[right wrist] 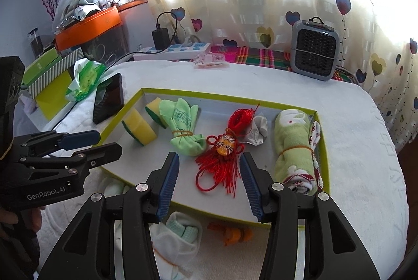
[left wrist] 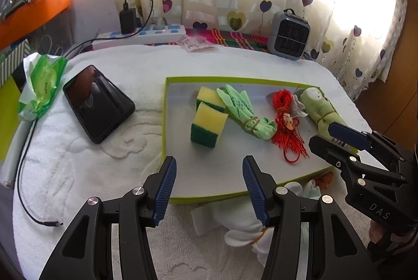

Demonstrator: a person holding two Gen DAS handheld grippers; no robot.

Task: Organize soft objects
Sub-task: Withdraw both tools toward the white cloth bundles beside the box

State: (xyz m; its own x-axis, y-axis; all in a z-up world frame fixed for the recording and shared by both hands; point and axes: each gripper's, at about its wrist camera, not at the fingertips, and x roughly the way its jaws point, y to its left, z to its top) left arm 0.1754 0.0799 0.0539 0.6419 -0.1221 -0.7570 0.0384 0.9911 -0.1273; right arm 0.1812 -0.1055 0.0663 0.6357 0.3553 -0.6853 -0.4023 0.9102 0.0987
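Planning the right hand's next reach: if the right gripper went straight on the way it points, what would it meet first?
Probably the red tassel ornament lying in the tray; it sits between the open right gripper fingers' line, though depth is uncertain.

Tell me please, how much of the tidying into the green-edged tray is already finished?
Done: the tray holds two sponges, a light green cloth bundle, a red tassel and a rolled green towel. In hand: nothing; the left gripper and right gripper are both open and empty. Left: a white sock bundle and a small orange item lie outside the tray's near edge.
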